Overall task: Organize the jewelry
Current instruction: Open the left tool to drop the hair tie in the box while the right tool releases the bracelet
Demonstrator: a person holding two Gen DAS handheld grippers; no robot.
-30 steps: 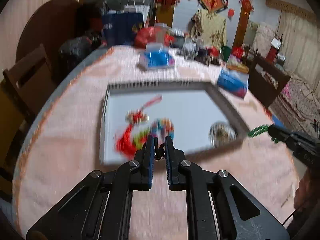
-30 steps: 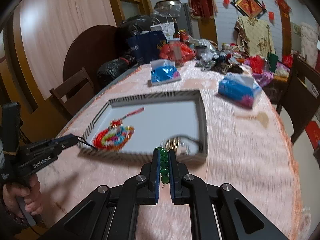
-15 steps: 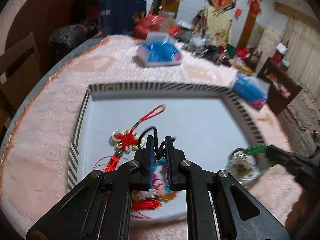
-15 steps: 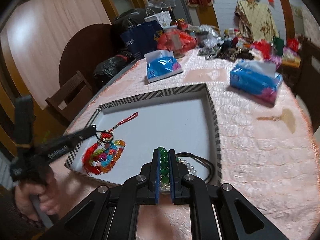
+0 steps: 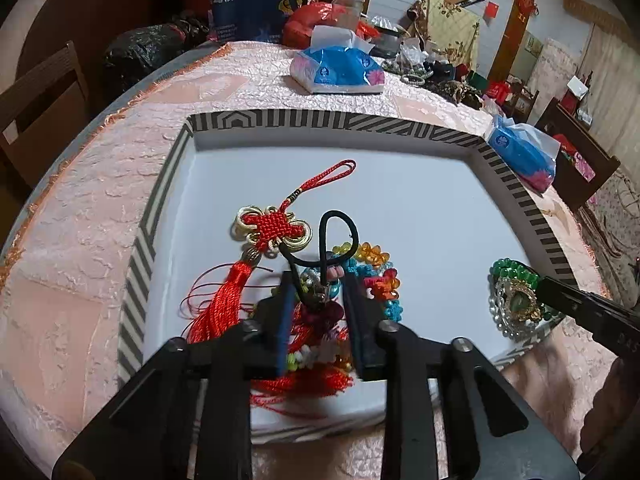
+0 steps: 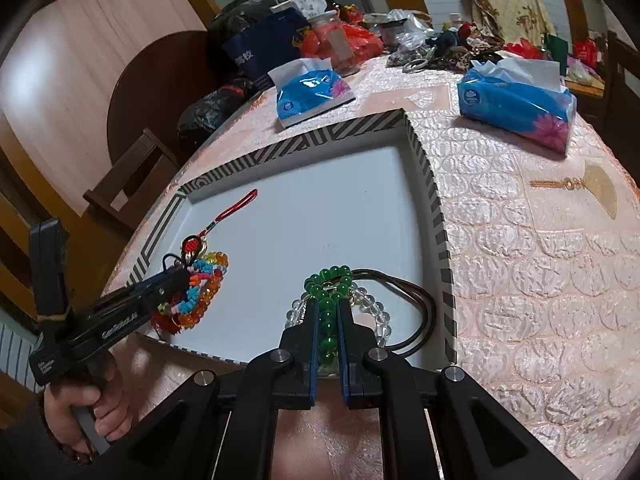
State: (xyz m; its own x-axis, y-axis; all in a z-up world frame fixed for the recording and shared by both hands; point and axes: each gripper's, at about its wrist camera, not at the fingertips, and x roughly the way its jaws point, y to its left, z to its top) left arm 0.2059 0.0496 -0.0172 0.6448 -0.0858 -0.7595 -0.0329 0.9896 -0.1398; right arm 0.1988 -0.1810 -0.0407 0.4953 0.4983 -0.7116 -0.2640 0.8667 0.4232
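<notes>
Green bead bracelet (image 6: 329, 300): glossy round beads, over the white tray (image 6: 320, 208), pinched by right claw (image 6: 329, 312).
Left claw (image 5: 318, 280): spread apart, astride black cord (image 5: 332, 240); body lettering unreadable.

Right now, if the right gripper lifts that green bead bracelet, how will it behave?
The green bead bracelet would probably droop: its separate round beads follow a curve past the right gripper. The glossy beads look slippery. It lies over a clear bead bracelet, which may drag along.
</notes>
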